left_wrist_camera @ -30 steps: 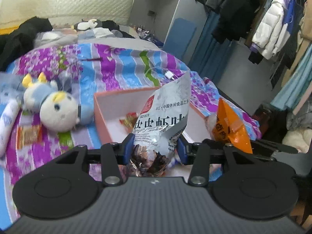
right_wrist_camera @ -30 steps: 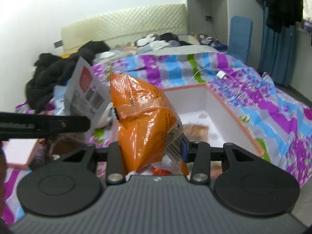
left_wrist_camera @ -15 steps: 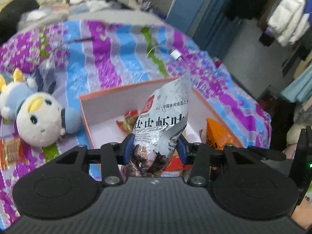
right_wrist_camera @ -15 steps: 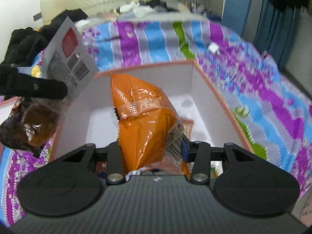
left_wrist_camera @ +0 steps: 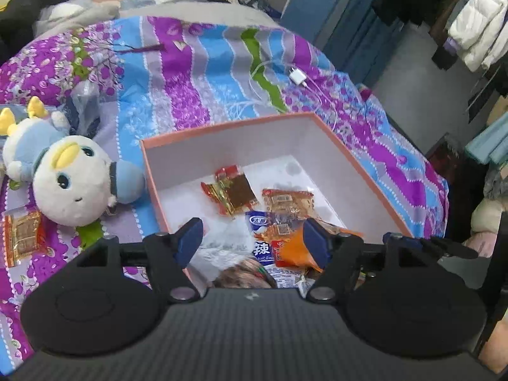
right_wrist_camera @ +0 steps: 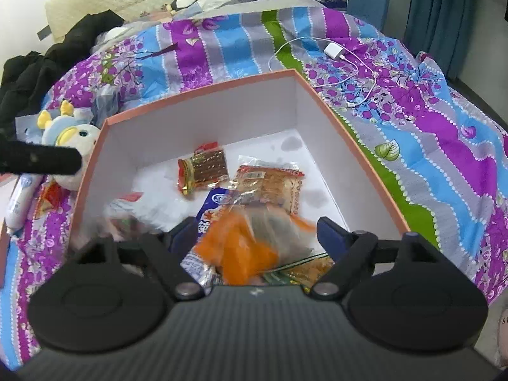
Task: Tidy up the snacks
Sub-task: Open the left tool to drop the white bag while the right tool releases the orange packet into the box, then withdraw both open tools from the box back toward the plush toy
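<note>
Striped bedspread (right_wrist_camera: pixel 444 146), orange bag (right_wrist_camera: pixel 244 247) loose between opening right tongs (right_wrist_camera: pixel 254 230)

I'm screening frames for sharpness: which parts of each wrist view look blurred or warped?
Right wrist view: the orange bag between the open jaws is motion-smeared, as is the silver bag; the box stays sharp. Left wrist view: mostly crisp, with fisheye bending at the edges.
</note>
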A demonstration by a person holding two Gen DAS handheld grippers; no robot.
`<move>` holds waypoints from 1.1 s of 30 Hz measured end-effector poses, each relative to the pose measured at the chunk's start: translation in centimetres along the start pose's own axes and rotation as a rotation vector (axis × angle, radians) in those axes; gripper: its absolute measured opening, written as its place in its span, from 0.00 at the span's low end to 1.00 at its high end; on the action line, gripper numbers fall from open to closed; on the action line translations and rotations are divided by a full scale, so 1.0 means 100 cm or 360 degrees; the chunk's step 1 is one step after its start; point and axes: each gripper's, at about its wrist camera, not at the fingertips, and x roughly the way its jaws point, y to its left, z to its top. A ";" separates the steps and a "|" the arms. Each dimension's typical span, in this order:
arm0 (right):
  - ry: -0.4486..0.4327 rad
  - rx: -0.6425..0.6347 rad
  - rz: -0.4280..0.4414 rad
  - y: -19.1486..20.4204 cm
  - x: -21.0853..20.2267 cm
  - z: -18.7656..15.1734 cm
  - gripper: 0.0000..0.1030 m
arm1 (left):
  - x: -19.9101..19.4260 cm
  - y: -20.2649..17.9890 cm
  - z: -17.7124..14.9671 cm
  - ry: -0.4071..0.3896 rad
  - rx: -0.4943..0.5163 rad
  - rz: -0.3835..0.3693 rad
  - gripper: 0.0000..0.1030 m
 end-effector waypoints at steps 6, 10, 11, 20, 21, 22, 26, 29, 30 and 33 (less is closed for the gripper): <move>-0.0149 0.0010 0.0028 0.007 -0.032 -0.011 0.81 | -0.038 0.006 -0.023 -0.0116 0.0009 0.0016 0.72; -0.0233 -0.0029 0.0066 0.019 -0.054 -0.024 0.81 | -0.064 0.010 -0.044 -0.0192 0.0022 0.0044 0.72; -0.0256 -0.0037 0.0076 0.023 -0.060 -0.029 0.81 | -0.070 0.010 -0.048 -0.0214 0.0027 0.0053 0.72; -0.0393 -0.0058 0.0148 0.042 -0.099 -0.065 0.81 | -0.110 0.018 -0.091 -0.0340 0.0054 0.0130 0.72; -0.0403 -0.0070 0.0151 0.045 -0.102 -0.070 0.81 | -0.112 0.019 -0.096 -0.0341 0.0048 0.0128 0.72; -0.0405 -0.0082 0.0150 0.047 -0.104 -0.075 0.81 | -0.114 0.020 -0.103 -0.0347 0.0046 0.0124 0.72; -0.0411 -0.0101 0.0178 0.053 -0.115 -0.097 0.81 | -0.122 0.019 -0.126 -0.0371 0.0065 0.0166 0.72; -0.0427 -0.0115 0.0219 0.054 -0.125 -0.114 0.81 | -0.132 0.019 -0.142 -0.0395 0.0080 0.0189 0.72; -0.0438 -0.0122 0.0223 0.055 -0.129 -0.120 0.81 | -0.136 0.018 -0.149 -0.0402 0.0093 0.0201 0.72; -0.0476 -0.0119 0.0252 0.059 -0.142 -0.132 0.81 | -0.144 0.017 -0.166 -0.0415 0.0088 0.0214 0.72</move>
